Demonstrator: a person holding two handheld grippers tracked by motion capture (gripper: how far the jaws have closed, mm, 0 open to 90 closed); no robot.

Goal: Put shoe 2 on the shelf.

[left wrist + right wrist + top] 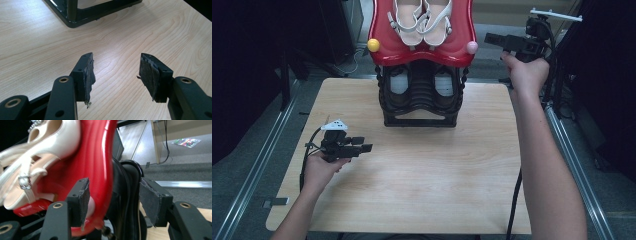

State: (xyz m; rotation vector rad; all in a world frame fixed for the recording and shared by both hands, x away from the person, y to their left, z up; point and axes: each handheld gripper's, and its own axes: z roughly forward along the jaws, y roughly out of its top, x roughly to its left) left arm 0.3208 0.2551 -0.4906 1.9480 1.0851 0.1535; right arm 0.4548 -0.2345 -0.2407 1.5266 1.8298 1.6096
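On the wooden worktop (pixel 422 170) the sandals (pixel 422 22) are already seated on the red rack tier (pixel 462 47); left hand-held gripper (pixel 366 148) and right hand-held gripper (pixel 488 38) are both released, empty.

Our two hand-held tools are built alike. Our left black two-jaw gripper (pixel 364 145) carries a small grey three-cornered plate (pixel 334 124) on top, and a black cable (pixel 307 150) trails from its body. Our right black two-jaw gripper (pixel 492 39) has a white flat plate (pixel 556 15) above it and a thick black cable (pixel 514 200). In the gripper views, each jaw arm is glossy black plastic with brass-ringed screw holes (pixel 63 80), ending in blocky tips faced with worn, frayed dark grey pads (pixel 149 75). Our forearms are bare, no sleeves.
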